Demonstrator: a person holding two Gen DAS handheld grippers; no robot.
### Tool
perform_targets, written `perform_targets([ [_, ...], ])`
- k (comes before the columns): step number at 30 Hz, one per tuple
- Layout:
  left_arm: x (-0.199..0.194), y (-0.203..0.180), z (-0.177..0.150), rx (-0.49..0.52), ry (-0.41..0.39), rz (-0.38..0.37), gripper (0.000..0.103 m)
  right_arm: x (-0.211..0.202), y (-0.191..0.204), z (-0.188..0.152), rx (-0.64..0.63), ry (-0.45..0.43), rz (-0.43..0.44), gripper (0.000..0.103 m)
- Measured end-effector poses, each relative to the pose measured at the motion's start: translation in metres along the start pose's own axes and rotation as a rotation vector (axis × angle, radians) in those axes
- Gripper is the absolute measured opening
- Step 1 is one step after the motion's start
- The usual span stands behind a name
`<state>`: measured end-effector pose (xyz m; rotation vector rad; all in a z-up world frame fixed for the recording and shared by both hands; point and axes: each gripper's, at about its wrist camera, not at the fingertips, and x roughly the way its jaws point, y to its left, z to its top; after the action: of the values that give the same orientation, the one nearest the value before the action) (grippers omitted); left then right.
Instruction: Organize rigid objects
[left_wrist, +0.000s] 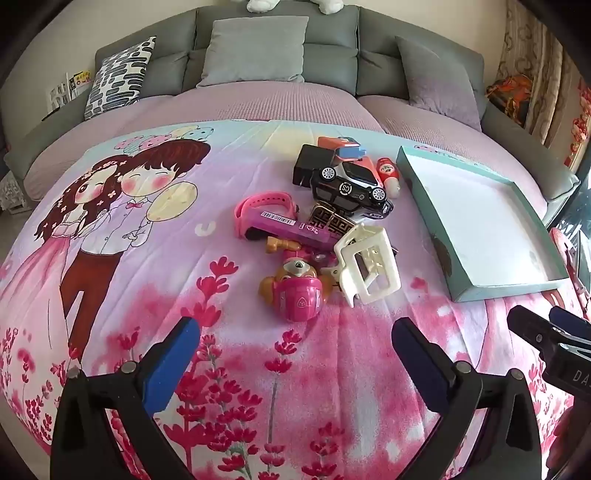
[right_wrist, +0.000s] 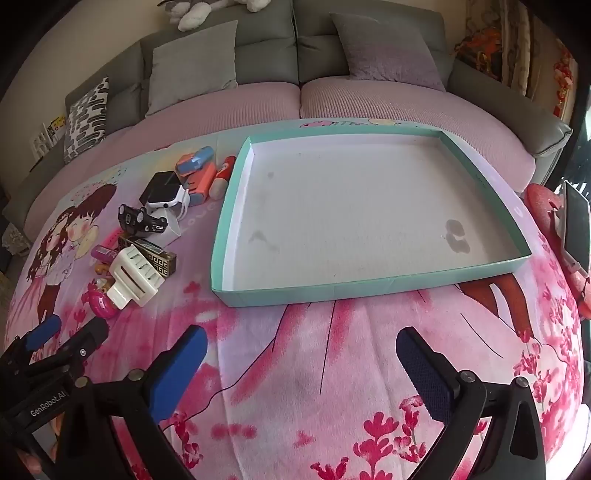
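Blanket (left_wrist: 110, 258): pink and lilac, cartoon couple, magenta flower sprigs. Tray (right_wrist: 369, 286): teal walls, white floor with grey smudges. Toy car (left_wrist: 347, 188): black, white wheels. Clip (left_wrist: 369, 262): cream. Pup toy (left_wrist: 295, 288): brown with hot pink. Watch (left_wrist: 258, 210): pink strap. Sofa (left_wrist: 332, 55): grey; one cushion (left_wrist: 118, 77) black-and-white patterned. Tongs: black, blue pads (left_wrist: 177, 362).

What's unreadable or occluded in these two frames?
- Left wrist view: the brown-and-pink puppy toy is partly covered by the cream plastic clip.
- Left wrist view: the gold-patterned flat box lies mostly under the black toy car.
- Right wrist view: the phone on a red stand is cut by the frame edge.
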<state>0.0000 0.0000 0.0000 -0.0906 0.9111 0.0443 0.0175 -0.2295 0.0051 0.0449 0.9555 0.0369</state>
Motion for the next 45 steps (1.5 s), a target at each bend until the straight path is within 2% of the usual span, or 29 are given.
perform_targets([
  [2, 0.0, 0.0, 0.0, 0.01, 0.009, 0.017, 0.103, -0.001, 0.0, 0.0, 0.001, 0.002, 0.002, 0.103],
  [8, 0.003, -0.002, 0.0, -0.032, 0.013, 0.0, 0.103, -0.002, 0.001, 0.0, 0.003, 0.003, 0.004, 0.103],
  [11, 0.006, 0.002, -0.008, -0.028, -0.004, 0.001, 0.103, -0.003, 0.002, 0.001, 0.002, 0.005, 0.004, 0.103],
  [14, 0.006, 0.003, -0.002, -0.008, 0.013, 0.002, 0.103, 0.0, -0.001, -0.001, 0.004, 0.005, 0.005, 0.103],
  [45, 0.009, 0.008, -0.002, -0.037, 0.009, 0.002, 0.103, 0.0, -0.002, -0.001, 0.001, 0.003, 0.002, 0.103],
])
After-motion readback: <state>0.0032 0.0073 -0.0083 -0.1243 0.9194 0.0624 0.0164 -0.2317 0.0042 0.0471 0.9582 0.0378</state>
